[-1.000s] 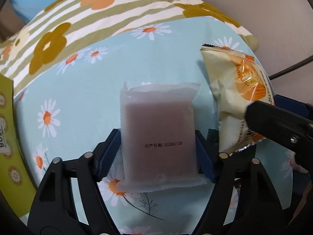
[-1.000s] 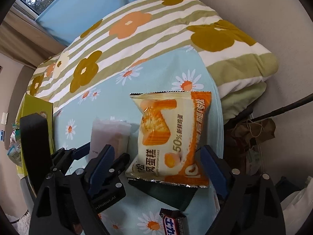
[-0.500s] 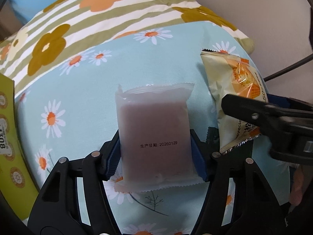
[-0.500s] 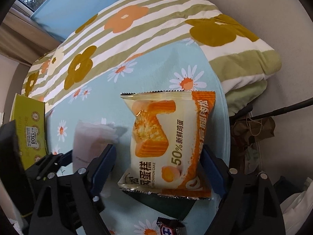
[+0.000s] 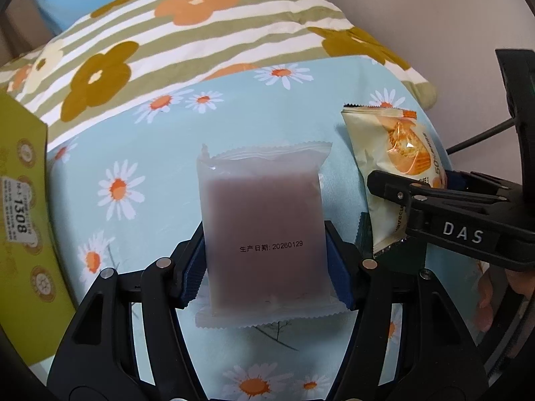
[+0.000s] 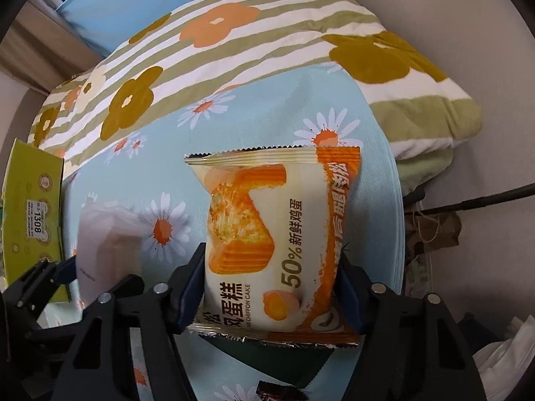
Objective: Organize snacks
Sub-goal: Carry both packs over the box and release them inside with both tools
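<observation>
My left gripper (image 5: 265, 264) is shut on a frosted packet with a purple cake (image 5: 264, 230), held above the daisy-print cloth (image 5: 160, 153). My right gripper (image 6: 271, 287) is shut on an orange and cream chiffon cake packet (image 6: 277, 234), also lifted. In the left wrist view the chiffon packet (image 5: 391, 163) and the right gripper's body (image 5: 461, 230) show at the right. In the right wrist view the purple packet (image 6: 107, 237) shows blurred at the left, in the left gripper (image 6: 43, 284).
A yellow-green carton (image 5: 20, 207) stands at the left edge, also in the right wrist view (image 6: 30, 214). A striped floral quilt (image 6: 214, 43) lies behind the cloth. A dark candy bar (image 6: 281, 392) lies near the bottom. Cables and bags (image 6: 434, 227) are at the right.
Both grippers have closed on their packets and lifted them slightly. The right gripper has drawn back and away from the left one; the carton has come into closer view.
</observation>
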Motion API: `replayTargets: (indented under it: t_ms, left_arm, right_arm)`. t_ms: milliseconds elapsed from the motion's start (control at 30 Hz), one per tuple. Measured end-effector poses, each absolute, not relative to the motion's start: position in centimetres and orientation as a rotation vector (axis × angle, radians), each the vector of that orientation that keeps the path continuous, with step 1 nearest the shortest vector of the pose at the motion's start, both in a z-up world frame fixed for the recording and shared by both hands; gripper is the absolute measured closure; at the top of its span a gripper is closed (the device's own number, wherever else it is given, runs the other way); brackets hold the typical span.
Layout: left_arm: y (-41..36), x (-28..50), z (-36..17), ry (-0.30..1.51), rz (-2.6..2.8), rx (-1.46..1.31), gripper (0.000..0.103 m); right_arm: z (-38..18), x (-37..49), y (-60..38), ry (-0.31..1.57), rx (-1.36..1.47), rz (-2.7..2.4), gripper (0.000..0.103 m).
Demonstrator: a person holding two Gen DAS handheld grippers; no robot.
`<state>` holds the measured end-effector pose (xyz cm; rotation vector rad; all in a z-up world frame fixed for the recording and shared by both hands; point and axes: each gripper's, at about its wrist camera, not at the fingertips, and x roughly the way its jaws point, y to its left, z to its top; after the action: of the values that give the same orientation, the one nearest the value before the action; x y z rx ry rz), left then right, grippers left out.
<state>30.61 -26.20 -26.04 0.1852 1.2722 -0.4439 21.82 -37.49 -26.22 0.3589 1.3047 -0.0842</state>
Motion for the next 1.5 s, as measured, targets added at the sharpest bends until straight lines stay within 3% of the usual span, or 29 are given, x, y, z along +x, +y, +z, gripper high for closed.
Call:
replayTargets:
  t_ms: [467, 900, 1167, 1500]
  left_arm:
    - [-20.7, 27.8, -17.4, 1.113, -0.389, 0.065, 0.043]
    - [-6.7, 25.7, -7.2, 0.934, -0.221, -0.086, 0.043]
    - [4.5, 27.0, -6.9, 0.928, -0.122, -0.12, 0.043]
    - [15.4, 29.6, -11.3, 1.011, -0.102, -0.12, 0.043]
  right_arm:
    - [-16.8, 18.5, -33.2, 1.103, 0.298, 0.032, 0.041]
    - [-8.8, 19.3, -22.1, 0.976, 0.218, 0.258, 0.041]
    - [-6.8, 21.3, -13.0, 0.939, 0.192, 0.329, 0.041]
    - [-7.0, 24.2, -2.2, 0.94, 0.18, 0.38, 0.041]
